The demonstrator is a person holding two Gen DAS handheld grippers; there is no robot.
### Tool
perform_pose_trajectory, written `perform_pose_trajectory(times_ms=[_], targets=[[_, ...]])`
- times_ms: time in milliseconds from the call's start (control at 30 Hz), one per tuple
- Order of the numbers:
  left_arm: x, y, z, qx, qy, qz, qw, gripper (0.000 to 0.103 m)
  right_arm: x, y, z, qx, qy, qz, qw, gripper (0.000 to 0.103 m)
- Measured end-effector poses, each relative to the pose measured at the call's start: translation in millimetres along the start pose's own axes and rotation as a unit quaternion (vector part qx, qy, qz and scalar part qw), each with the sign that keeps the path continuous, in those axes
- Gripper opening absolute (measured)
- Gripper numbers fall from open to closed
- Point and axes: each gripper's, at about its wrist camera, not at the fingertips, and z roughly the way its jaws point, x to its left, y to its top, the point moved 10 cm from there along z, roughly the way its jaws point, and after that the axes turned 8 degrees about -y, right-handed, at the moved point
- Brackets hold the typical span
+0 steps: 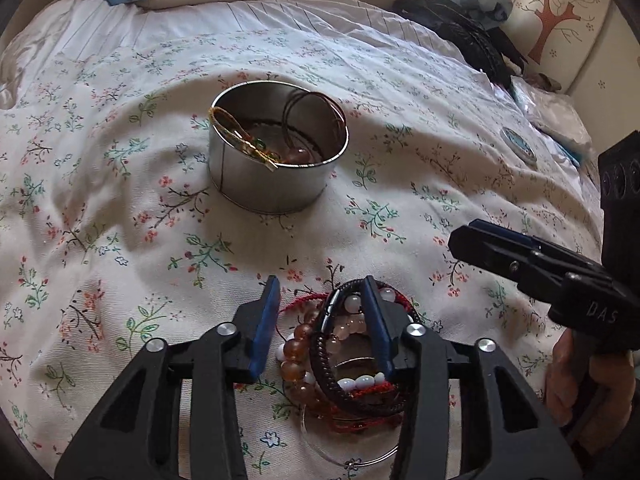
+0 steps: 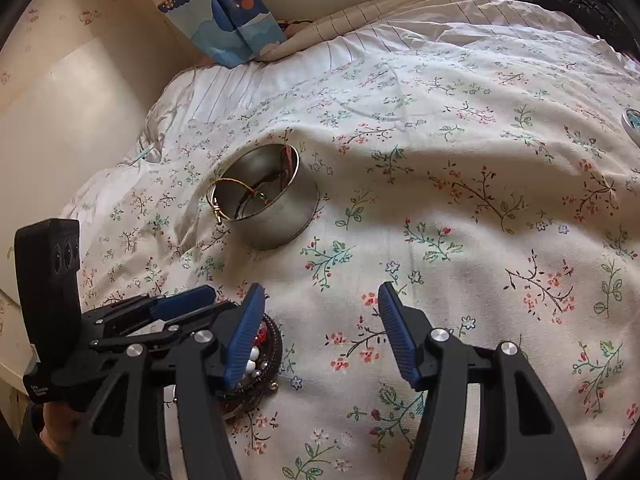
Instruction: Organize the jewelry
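While the bedspread (image 1: 120, 208) carries everything, the parts read left to right:
Tin: a round metal tin (image 1: 276, 152) stands upright on the flowered cloth, well beyond both tools, with a gold cord (image 1: 224, 120), beads and thin rings inside.
Left gripper (image 1: 322, 300): lowered over the bracelet pile (image 1: 344, 360); its jaws are partly apart, one blue finger (image 1: 376, 316) pushed in among the beads and dark cords, the other just outside; whether the pads pinch anything I cannot tell.
Right gripper (image 2: 320, 316): wide apart, nothing but cloth between the fingers, just right of the pile.
Lid: a small round lid (image 1: 518, 146) lies far right.
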Motion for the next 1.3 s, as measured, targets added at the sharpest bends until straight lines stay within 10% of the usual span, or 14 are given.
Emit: perform_pose_trajectory(times_ms=[200,433,800,1100,1300], targets=[[-8,-3,2,0.012,-0.027,0.009,0.9995,0.009,-5,1,0,0.001,0.005,0.015,1.000,0.058],[10,17,-21,-0.044,-0.080,-0.063,0.9938,0.009,-6,0,1,0.006,0.012,0.023,1.000,0.058],[48,28,-38,-0.094,-0.061,-0.132,0.9848,0.009,44,-26,19,0.056,0.053,-0.070,0.995,0.057],[51,29,-41,-0.101,-0.062,-0.138,0.9833,0.009,57,-36,34,0.090,0.081,-0.078,0.990,0.010],[53,28,-44,-0.107,-0.054,-0.137,0.9833,0.009,54,-24,18,0.060,0.106,-0.052,0.991,0.010]])
